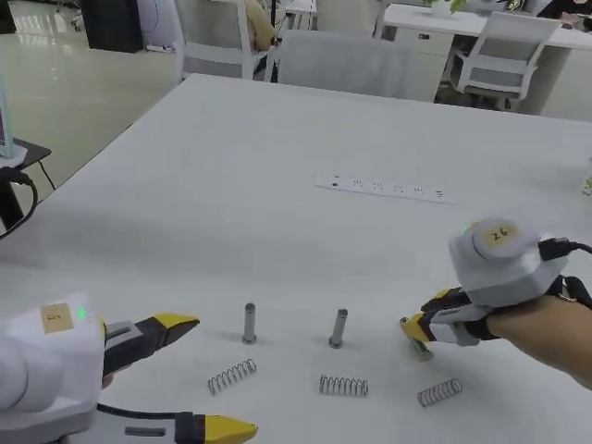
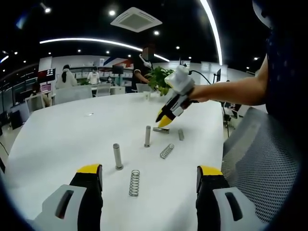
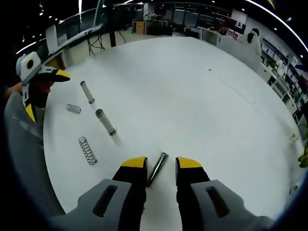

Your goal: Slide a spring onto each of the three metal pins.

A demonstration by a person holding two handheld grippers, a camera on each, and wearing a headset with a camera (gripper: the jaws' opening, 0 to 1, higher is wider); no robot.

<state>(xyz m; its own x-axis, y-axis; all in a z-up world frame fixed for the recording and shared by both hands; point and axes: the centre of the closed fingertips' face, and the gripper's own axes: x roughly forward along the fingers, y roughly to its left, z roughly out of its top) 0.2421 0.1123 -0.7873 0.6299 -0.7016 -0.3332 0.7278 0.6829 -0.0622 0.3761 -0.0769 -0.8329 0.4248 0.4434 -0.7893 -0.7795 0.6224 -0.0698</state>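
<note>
Springs lie loose on the white surface (image 1: 277, 166), each apart from the pins. The first spring (image 1: 231, 376) rests just ahead of the left claw (image 2: 149, 169), the second spring (image 1: 343, 386) lies between the two claws, and the third spring (image 1: 439, 392) lies just beside the right claw (image 3: 161, 162). The first pin (image 1: 249, 323) and second pin (image 1: 339, 328) stand upright, farther from the left claw than the first two springs. The third pin (image 3: 158, 168) lies flat between the right claw's jaws, which are parted wider than the pin; whether either jaw touches it cannot be told. The left claw's jaws stand wide apart, holding nothing.
</note>
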